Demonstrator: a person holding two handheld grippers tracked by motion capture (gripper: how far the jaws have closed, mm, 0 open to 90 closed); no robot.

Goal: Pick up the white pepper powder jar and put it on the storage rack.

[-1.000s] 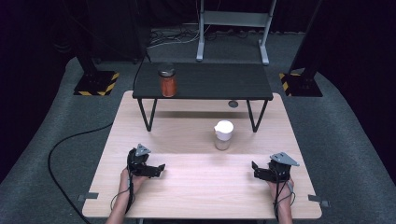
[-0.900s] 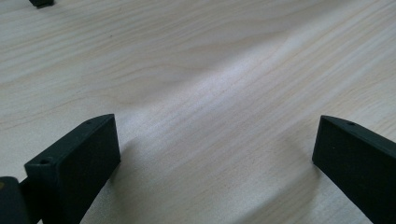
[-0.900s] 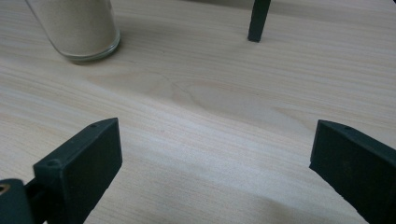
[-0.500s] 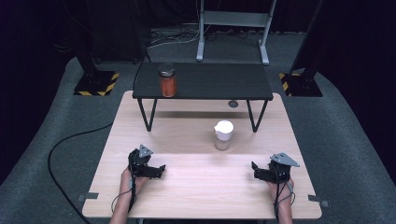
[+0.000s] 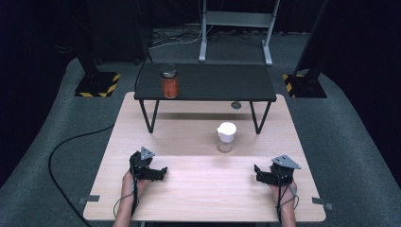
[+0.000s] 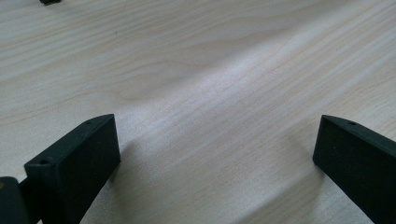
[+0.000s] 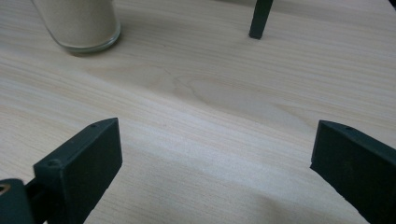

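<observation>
High view: left gripper and right gripper low over bench, well apart, jaws of both spread wide, empty. White-lidded jar upright mid-bench, nearer right gripper.

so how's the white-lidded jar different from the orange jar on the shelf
The white-lidded jar stands on the wooden table, nearer the grippers; the orange jar stands on the raised black shelf behind. The white-lidded jar holds pale beige contents under a white lid; the orange jar holds orange-red contents under a dark lid. Both stand upright, closed and untouched.
</observation>
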